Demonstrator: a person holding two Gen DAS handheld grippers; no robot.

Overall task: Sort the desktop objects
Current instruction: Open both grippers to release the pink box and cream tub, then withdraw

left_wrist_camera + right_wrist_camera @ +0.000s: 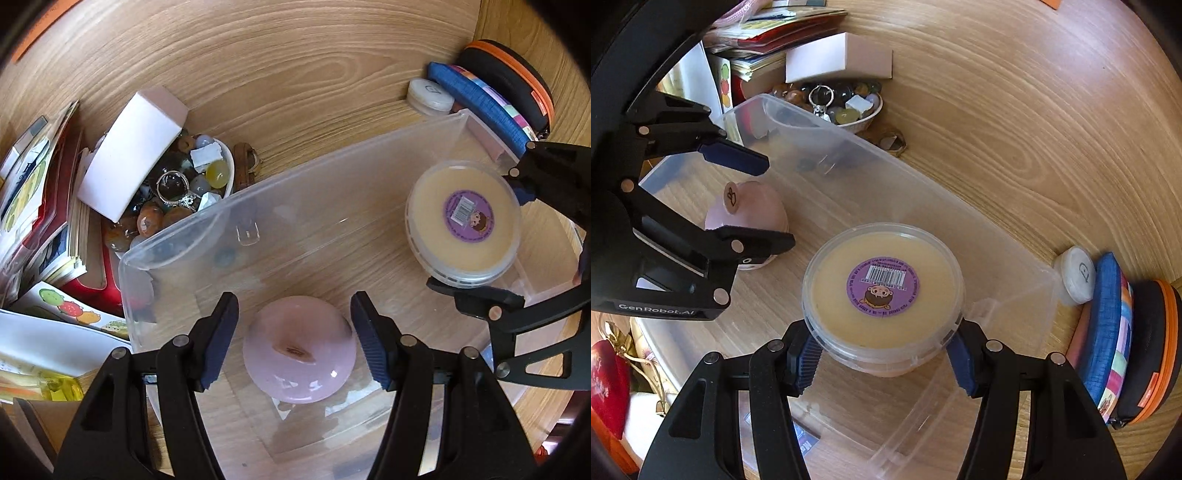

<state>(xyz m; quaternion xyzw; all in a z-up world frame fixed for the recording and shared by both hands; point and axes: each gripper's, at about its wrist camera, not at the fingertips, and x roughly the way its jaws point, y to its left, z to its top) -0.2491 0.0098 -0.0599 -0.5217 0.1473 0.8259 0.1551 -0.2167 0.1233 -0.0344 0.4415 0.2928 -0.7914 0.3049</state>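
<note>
left wrist view first, going left to right: stack of booklets point(44, 192) at the far left, then a white bowl of polished stones point(177, 192) with a white box point(133, 151) leaning on it, then the clear plastic bin point(295, 206) taking up the middle of the wooden table point(258, 74). inside the bin, the pink dome-shaped thing point(299, 349) sits right between the left gripper point(293, 341) fingers. there's a visible gap on both sides, so the jaws are half wide and straddling it, not pinching it. looks like it's resting on the bin floor.

further right, the round tub with the purple sticker point(463, 225) is clamped in the right gripper point(480, 236), pads on opposite sides of its rim. right wrist view backs that up: tub point(882, 288) squeezed at the rim by the gripper point(882, 354), hanging over the right end of the bin point(997, 240). can't tell if its base is touching down yet.

so the key bit imo: the tub is dead ahead of the right jaws and already above the bin, so it mostly just needs lowering and letting go. the left one only needs backing straight off the pink thing point(753, 210).

past the bin on the right: small white puck point(430, 96) and zip pouches point(498, 96).
</note>
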